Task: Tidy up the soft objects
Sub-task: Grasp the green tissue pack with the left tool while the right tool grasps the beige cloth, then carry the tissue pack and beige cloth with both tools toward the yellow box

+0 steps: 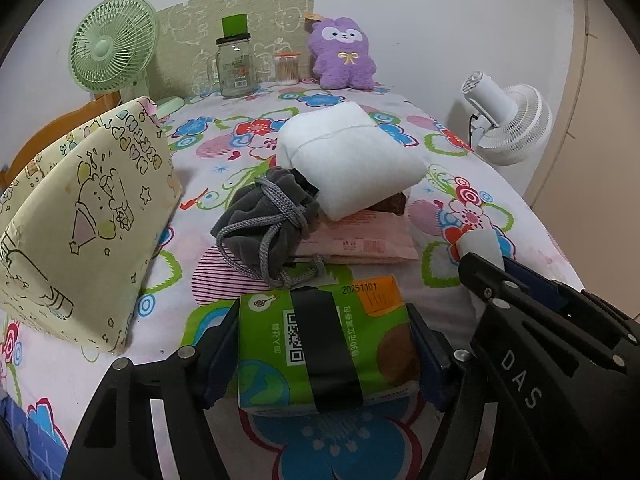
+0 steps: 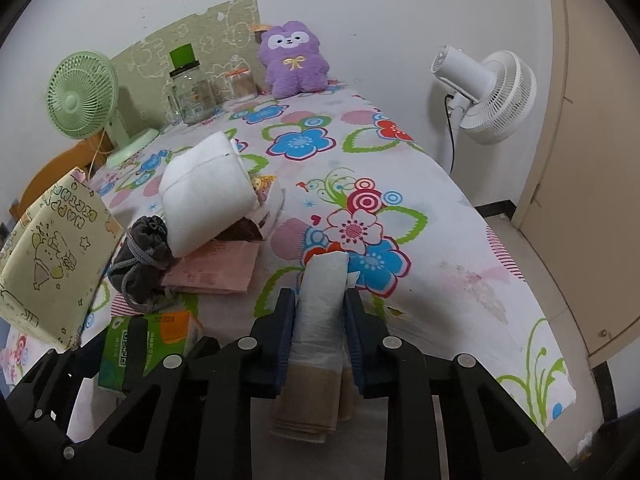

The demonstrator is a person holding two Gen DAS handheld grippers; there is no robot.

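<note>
Grippers both loaded. Left gripper (image 1: 324,344) clamps green tissue pack (image 1: 320,336), pads pressed on both its sides, low over floral sheet (image 1: 460,184). Right gripper (image 2: 320,320) is closed on white packet (image 2: 322,300). Beyond: grey pouch (image 1: 268,220) touching pink packs (image 1: 360,240) under white bundle (image 1: 348,156).

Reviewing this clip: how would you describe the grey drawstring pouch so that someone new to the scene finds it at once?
Start at the floral sheet and find the pile of soft things in its middle, topped by a folded white cloth. The grey drawstring pouch leans on the pile's left side, beyond the green tissue pack. It is the only dark, crumpled item, with a looped grey cord around it.
</note>
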